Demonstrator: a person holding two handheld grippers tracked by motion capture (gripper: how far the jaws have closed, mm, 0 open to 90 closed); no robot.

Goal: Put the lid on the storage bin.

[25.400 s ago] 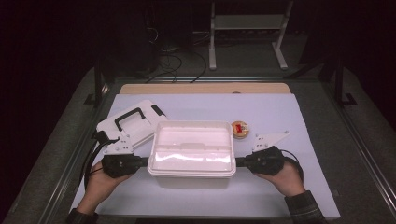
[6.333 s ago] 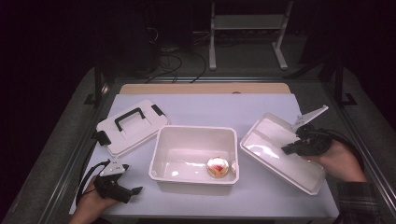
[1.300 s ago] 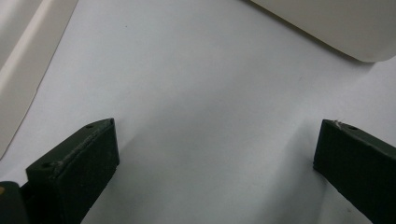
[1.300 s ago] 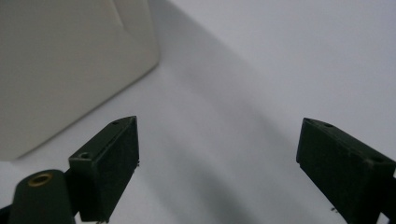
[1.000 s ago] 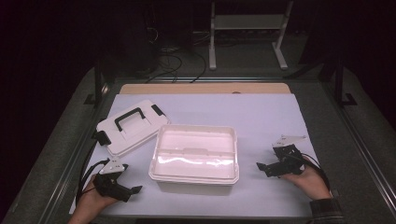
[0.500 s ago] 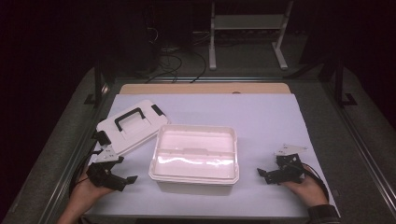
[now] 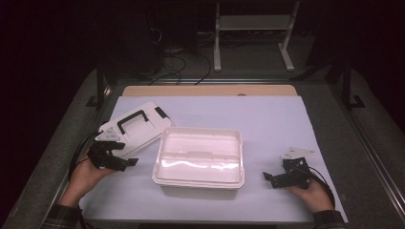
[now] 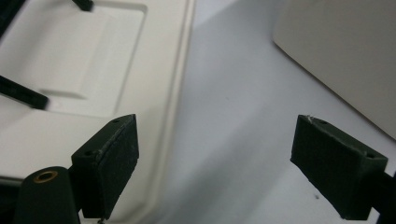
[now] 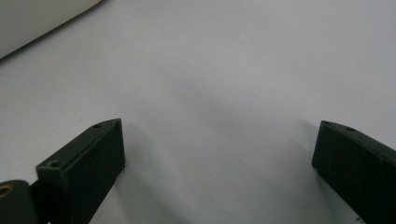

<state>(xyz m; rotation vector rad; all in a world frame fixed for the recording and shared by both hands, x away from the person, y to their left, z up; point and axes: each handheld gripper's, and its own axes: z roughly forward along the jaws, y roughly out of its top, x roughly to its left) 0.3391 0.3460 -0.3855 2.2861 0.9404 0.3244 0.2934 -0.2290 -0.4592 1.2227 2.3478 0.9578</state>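
A white plastic box (image 7: 198, 160) stands mid-table with a flat white cover (image 7: 200, 150) seated on it. A second white lid with a black handle (image 7: 136, 125) lies flat to its left. My left gripper (image 7: 129, 163) hovers at that lid's near edge, pointing toward the box. In the left gripper view the left gripper (image 8: 219, 163) is open; its jaws have just been closing a little, with only the handled lid's rim (image 8: 173, 93) and mat beneath. My right gripper (image 7: 267, 177) rests open on the mat right of the box, and the right gripper (image 9: 219, 163) holds nothing.
A pale lilac mat (image 7: 267, 124) covers the table, bare behind and to the right of the box. The box wall (image 8: 345, 51) is close ahead of the left gripper. A box corner (image 9: 32, 18) lies ahead-left of the right gripper. Dark floor with cables and a white stand (image 7: 250, 28) lies beyond.
My left hand has lifted and moved away from the table's front edge toward the handled lid. The right hand has barely shifted. The box stays covered.
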